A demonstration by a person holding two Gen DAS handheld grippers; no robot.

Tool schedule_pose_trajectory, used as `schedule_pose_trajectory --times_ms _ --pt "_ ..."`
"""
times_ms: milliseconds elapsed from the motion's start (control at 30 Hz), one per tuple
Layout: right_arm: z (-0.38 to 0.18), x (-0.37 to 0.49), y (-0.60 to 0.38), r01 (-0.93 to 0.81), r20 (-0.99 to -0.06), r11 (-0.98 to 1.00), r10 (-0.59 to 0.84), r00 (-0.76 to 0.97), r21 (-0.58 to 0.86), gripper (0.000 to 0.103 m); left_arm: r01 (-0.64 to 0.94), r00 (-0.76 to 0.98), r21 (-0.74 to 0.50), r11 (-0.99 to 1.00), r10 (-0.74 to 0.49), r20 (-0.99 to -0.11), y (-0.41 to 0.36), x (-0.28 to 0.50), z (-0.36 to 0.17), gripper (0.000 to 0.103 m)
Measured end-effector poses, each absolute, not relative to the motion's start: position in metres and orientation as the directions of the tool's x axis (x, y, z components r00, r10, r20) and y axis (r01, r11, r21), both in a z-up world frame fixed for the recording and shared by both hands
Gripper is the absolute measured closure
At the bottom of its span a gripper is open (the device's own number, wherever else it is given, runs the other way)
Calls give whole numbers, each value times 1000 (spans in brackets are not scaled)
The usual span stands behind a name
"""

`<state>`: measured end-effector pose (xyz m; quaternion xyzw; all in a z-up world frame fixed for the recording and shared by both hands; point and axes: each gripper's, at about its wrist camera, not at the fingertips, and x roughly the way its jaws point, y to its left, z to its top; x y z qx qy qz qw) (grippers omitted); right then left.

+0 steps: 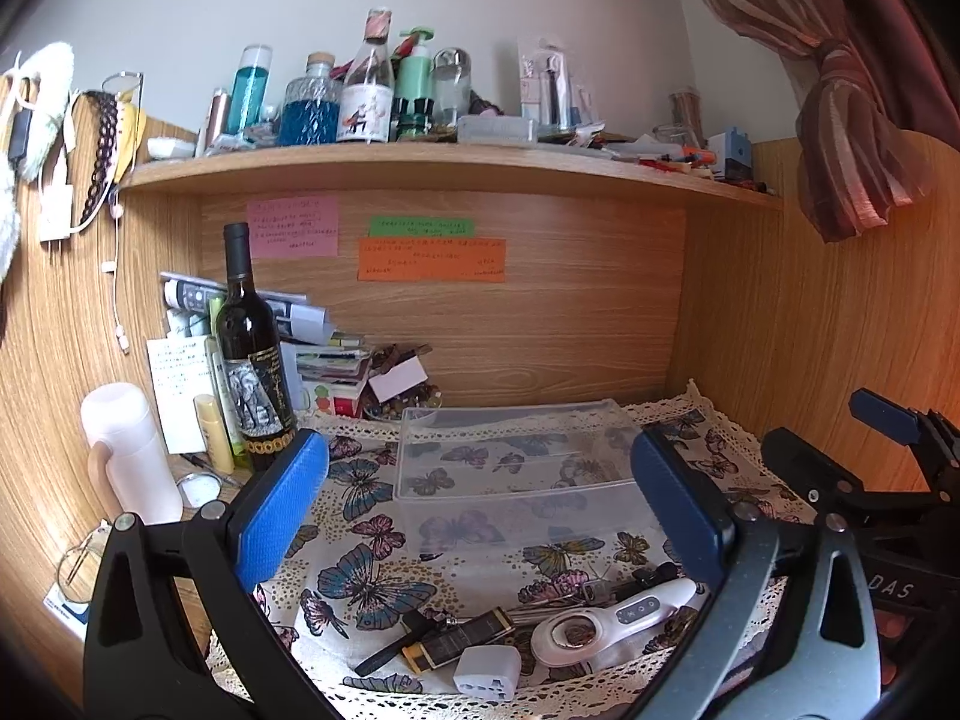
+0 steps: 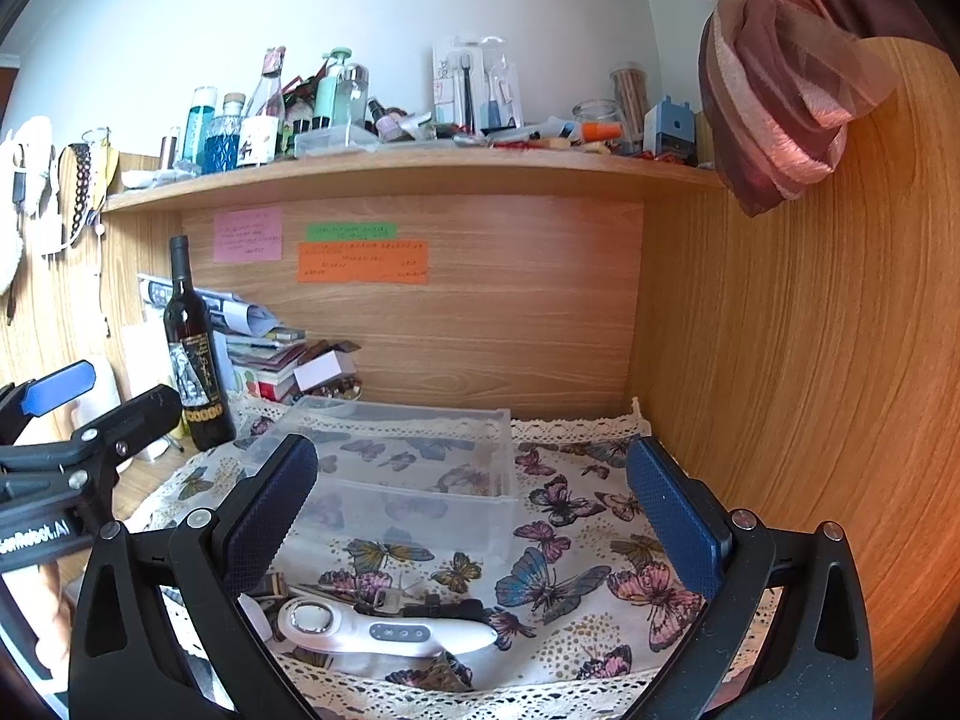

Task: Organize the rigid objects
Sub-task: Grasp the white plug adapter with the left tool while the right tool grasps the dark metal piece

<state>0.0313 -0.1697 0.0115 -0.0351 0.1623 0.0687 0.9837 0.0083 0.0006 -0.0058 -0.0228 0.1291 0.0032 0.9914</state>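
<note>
**Both grippers wide open over butterfly cloth**

Clear plastic box [image 1: 516, 474] sits mid-cloth, near the back panel. In front of it: white handheld device [image 1: 618, 618], black-gold lighter [image 1: 462, 639], white plug adapter [image 1: 487, 669]. Left gripper [image 1: 480, 504] and right gripper [image 2: 474, 516] hover, jaws spread wide, holding nothing. Wine bottle [image 1: 252, 360] stands left of the butterfly cloth [image 1: 372, 576].

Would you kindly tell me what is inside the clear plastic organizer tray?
The clear plastic organizer tray looks empty; only the butterfly tablecloth shows through its compartments. Nothing hides them.
</note>
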Motion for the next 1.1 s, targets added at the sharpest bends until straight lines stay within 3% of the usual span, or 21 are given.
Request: schedule_pose_trajectory --times_ms 33,300,567,900,1100 --pt "9 33 -170 -149 -330 988 125 936 -49 2 -19 963 -48 999 5 -269 3 11 -8 13" --pt "-23 57 -174 -191 -473 981 162 866 -14 29 -39 918 -64 997 10 -396 24 26 -41 20" --pt "-53 66 -176 -213 -580 977 171 796 -4 37 -15 833 -96 995 -41 -551 30 38 -90 21" --pt "-96 74 -187 -194 -709 981 150 689 19 40 23 742 -108 994 -90 -664 15 41 -130 23" --pt "-106 77 -199 -176 -737 982 166 655 65 40 46 708 -112 993 -112 -698 4 47 -143 46"
